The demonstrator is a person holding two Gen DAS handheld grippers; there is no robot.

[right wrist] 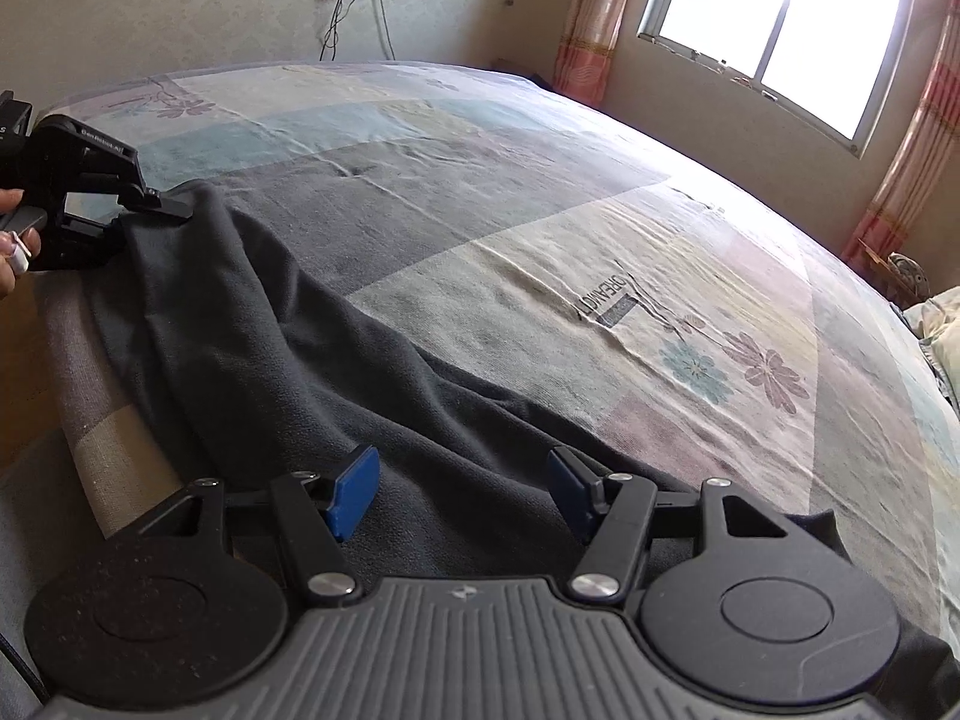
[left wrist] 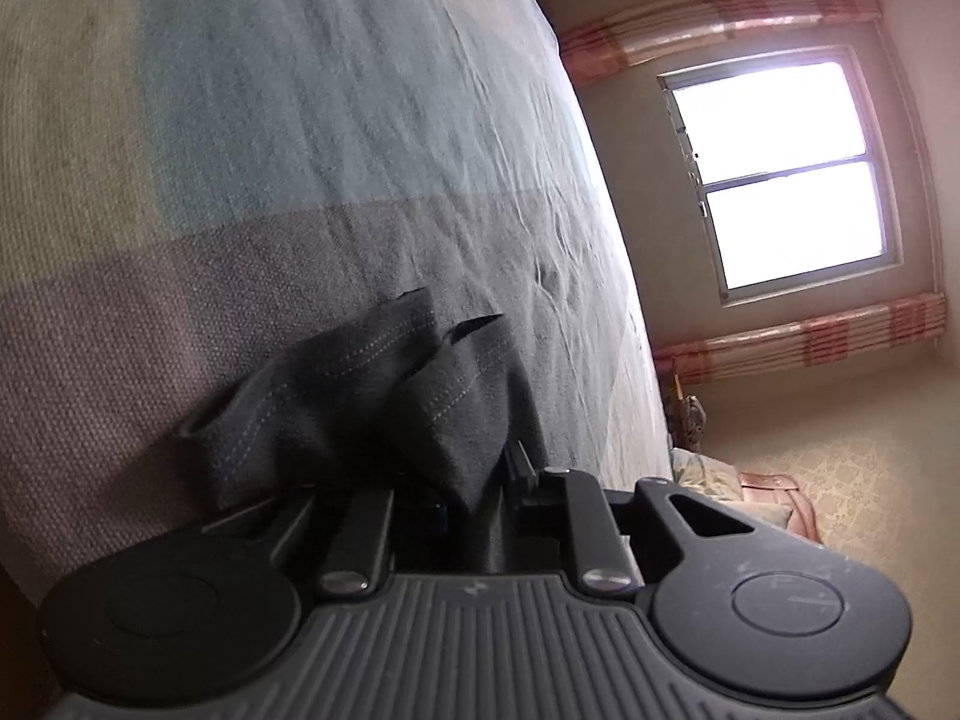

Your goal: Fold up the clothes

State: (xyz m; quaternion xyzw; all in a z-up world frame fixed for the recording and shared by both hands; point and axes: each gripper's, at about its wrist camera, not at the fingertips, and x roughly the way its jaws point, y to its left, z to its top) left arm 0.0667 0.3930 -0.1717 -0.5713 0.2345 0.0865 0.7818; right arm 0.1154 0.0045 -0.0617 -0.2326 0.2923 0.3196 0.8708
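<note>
A dark grey garment [right wrist: 270, 348] lies stretched along the near side of the bed [right wrist: 600, 276], from the far left towards the right wrist camera. My left gripper [right wrist: 159, 207] is shut on its far end, held by a person's hand [right wrist: 15, 228]. In the left wrist view the garment [left wrist: 336, 396] bunches up between the closed jaws of the left gripper [left wrist: 456, 480] and hides the fingertips. My right gripper [right wrist: 461, 489] stands open just above the garment's near end. Its blue pads [right wrist: 354, 489] are spread wide and are not pressing the cloth.
The bed sheet [left wrist: 300, 120] is a patchwork of pale colours with flower prints. A bright window [right wrist: 774, 30] with pink curtains [right wrist: 588, 18] is at the back right. Pillows [right wrist: 942, 324] lie at the right edge. Cables [right wrist: 354, 0] hang on the far wall.
</note>
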